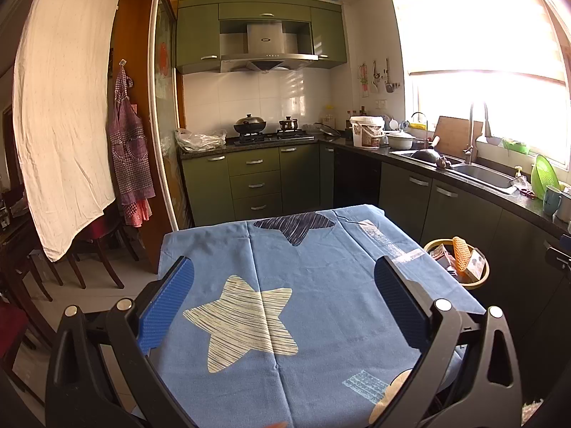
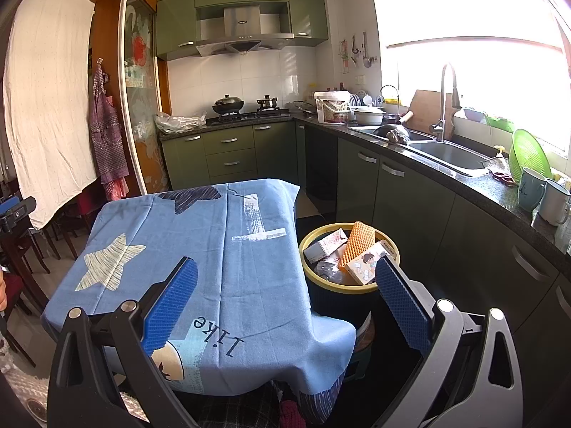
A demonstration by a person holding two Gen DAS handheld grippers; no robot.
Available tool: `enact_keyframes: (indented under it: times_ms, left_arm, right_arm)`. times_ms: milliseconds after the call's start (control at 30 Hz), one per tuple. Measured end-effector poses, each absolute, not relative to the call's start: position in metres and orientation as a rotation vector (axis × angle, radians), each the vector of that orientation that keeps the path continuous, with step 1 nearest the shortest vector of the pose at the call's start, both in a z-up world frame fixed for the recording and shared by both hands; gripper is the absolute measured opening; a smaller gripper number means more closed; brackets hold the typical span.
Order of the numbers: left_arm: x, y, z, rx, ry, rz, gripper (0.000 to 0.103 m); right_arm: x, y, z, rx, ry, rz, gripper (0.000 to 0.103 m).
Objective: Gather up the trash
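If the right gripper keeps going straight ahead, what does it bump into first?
Probably the blue tablecloth, near its right edge: the open right gripper points slightly down over it. The trash bin sits just to the right; depth is unclear.

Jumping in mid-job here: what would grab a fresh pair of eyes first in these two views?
The blue star-print cloth covering the table fills the middle of both views, with no loose trash showing on it. Right of the table, the yellow-rimmed bin is packed with cartons and an orange foam net. The left gripper and right gripper both hover open and empty.
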State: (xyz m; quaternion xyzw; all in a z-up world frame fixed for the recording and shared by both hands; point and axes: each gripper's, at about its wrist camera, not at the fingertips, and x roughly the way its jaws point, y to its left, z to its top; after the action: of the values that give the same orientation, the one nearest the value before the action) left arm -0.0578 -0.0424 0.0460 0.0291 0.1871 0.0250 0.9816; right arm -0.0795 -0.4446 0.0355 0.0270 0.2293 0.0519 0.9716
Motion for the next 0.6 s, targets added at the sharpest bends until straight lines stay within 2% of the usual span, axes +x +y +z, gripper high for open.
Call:
enact_keyframes:
  times_ms: [600]
  left_arm:
    - [-0.057, -0.0403, 0.0461, 0.06, 0.38, 0.043, 0.096]
  right_arm:
    - [-0.0794, -0.4437, 0.0343, 0.055, 0.466, 0.102, 0.098]
